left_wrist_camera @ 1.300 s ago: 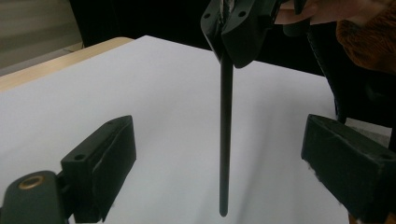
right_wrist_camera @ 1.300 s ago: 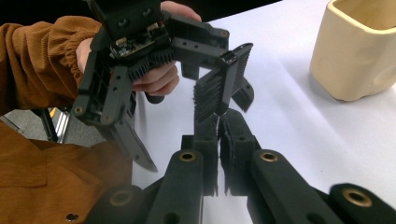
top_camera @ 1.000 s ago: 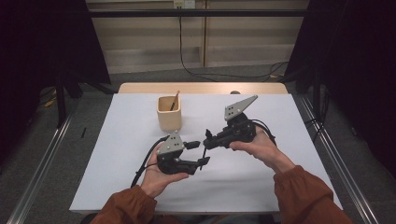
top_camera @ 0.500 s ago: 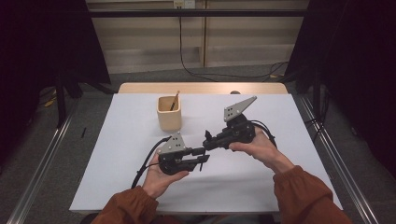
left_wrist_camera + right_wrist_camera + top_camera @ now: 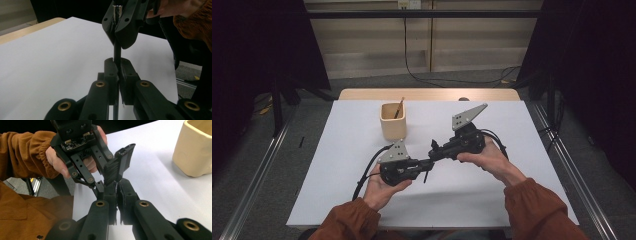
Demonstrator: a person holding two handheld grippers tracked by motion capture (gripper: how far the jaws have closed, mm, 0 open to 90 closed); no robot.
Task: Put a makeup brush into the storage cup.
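A thin dark rod (image 5: 117, 53), possibly a pen, is held between two hand-held grippers over the white table (image 5: 337, 165), in front of the beige cup (image 5: 392, 121). The left gripper (image 5: 424, 162) has just been closing, and its jaws now clamp the rod's lower part; the right gripper (image 5: 435, 148) has its jaws pressed together on the upper part. The two grippers meet tip to tip just in front of the cup, which holds a brown stick (image 5: 399, 107) leaning on its rim.
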